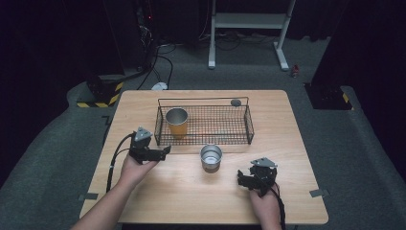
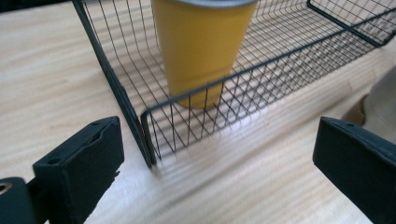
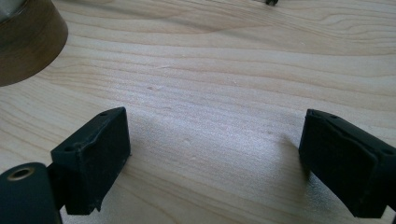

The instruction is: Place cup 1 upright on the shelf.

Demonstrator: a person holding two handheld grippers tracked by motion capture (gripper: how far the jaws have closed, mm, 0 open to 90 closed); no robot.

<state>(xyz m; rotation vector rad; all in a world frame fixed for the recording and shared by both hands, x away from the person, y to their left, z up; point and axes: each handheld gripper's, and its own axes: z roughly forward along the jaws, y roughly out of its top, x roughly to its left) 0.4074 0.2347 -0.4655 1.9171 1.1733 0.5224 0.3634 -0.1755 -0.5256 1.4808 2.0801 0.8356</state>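
Jaws spread and empty, the left gripper sits at the wire basket's near corner by the yellow cup inside, the right gripper equally wide beside the brown cup; any grasp likely needs squaring first, a small dark object staying unidentifiable

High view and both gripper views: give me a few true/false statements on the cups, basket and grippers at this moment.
1. The yellow cup stands upright inside the wire basket. True.
2. The brown cup is in the basket too. False: it stands on the table, in front of the basket.
3. The left gripper is open. True.
4. The right gripper is shut on the brown cup. False: it is open, holding nothing.
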